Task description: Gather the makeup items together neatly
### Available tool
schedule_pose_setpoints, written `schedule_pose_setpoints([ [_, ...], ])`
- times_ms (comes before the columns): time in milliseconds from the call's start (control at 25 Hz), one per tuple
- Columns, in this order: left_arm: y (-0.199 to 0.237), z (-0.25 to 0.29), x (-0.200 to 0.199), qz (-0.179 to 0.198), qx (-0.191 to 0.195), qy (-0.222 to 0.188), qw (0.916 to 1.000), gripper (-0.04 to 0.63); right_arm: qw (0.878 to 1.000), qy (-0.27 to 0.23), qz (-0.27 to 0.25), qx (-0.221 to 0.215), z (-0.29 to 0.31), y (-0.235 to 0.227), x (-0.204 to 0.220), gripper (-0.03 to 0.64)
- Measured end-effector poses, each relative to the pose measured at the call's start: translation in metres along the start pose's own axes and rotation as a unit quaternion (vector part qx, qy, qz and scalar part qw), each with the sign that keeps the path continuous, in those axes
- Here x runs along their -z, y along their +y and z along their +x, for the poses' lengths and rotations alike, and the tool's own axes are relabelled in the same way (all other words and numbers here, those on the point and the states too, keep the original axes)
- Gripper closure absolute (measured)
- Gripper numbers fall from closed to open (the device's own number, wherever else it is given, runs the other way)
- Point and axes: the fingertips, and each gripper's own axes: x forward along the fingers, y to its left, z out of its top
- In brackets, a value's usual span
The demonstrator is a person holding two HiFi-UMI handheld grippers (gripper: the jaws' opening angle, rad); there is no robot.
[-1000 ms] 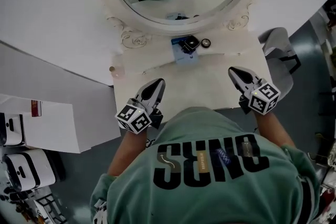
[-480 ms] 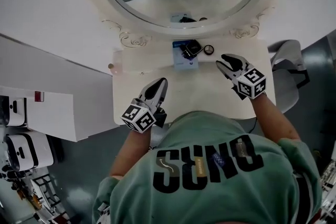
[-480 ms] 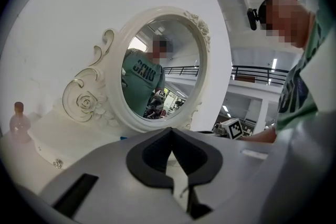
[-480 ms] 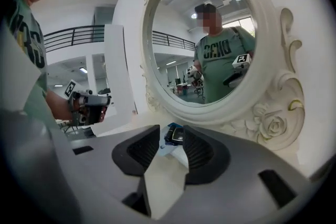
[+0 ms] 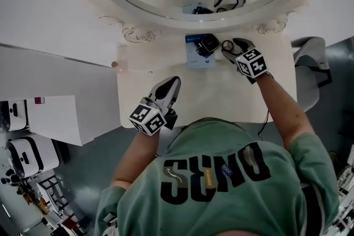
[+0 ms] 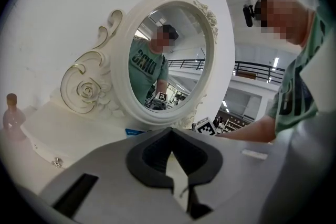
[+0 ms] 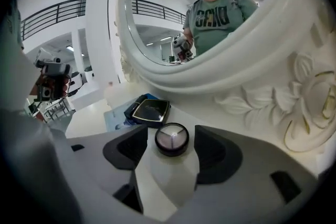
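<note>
Black round eyeshadow compact (image 7: 171,139) on the cream dressing table (image 5: 243,96), between the right gripper's (image 5: 230,46) jaws, which have just been opening, pads clear of it, square black compact (image 7: 150,111) on a blue packet (image 5: 193,59) just beside, left gripper (image 5: 172,84) clenched on nothing, well apart.

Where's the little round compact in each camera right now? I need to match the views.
Head view: the round compact sits near the back of the table, just right of the black palette.
Left gripper view: not visible.
Right gripper view: low centre, between the jaws of the right gripper, which have just been opening; the pads are clear of it.
Shared landmark: the mirror's white frame.
</note>
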Motion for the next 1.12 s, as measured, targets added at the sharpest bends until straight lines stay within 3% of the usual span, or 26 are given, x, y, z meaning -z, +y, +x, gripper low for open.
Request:
schedule_pose_setpoints([
  [80, 0.004, -0.003, 0.002, -0.003, -0.002, 0.002, 1.0, 0.595, 1.0, 0.007, -0.001, 0.01, 0.005, -0.004, 0.004, 0.349],
  [160, 0.009, -0.006, 0.003, -0.006, -0.004, 0.002, 1.0, 0.595, 1.0, 0.017, -0.018, 0.015, 0.008, -0.005, 0.007, 0.411],
  [280, 0.013, -0.012, 0.003, -0.008, -0.01, -0.002, 0.9999, 0.595, 0.999, 0.023, -0.037, 0.011, 0.004, -0.004, 0.007, 0.414],
  [400, 0.017, -0.025, 0.001, -0.011, -0.02, -0.013, 0.9997, 0.595, 0.999, -0.018, -0.03, 0.013, -0.018, 0.007, -0.017, 0.414],
  [560, 0.028, -0.056, -0.007, -0.01, -0.045, -0.037, 0.9983, 0.595, 0.994, -0.067, -0.068, -0.061, -0.036, 0.086, -0.062, 0.414],
  [760, 0.046, -0.113, -0.012, -0.016, -0.095, -0.071, 0.9928, 0.595, 0.973, -0.071, -0.122, -0.183, -0.008, 0.215, -0.084, 0.414],
  [920, 0.061, -0.174, -0.006, -0.025, -0.144, -0.093, 0.9849, 0.595, 0.956, -0.037, -0.159, -0.244, 0.04, 0.296, -0.062, 0.414],
  [1120, 0.078, -0.244, 0.014, -0.044, -0.201, -0.104, 0.9731, 0.595, 0.943, 0.02, -0.193, -0.269, 0.097, 0.353, -0.015, 0.414],
])
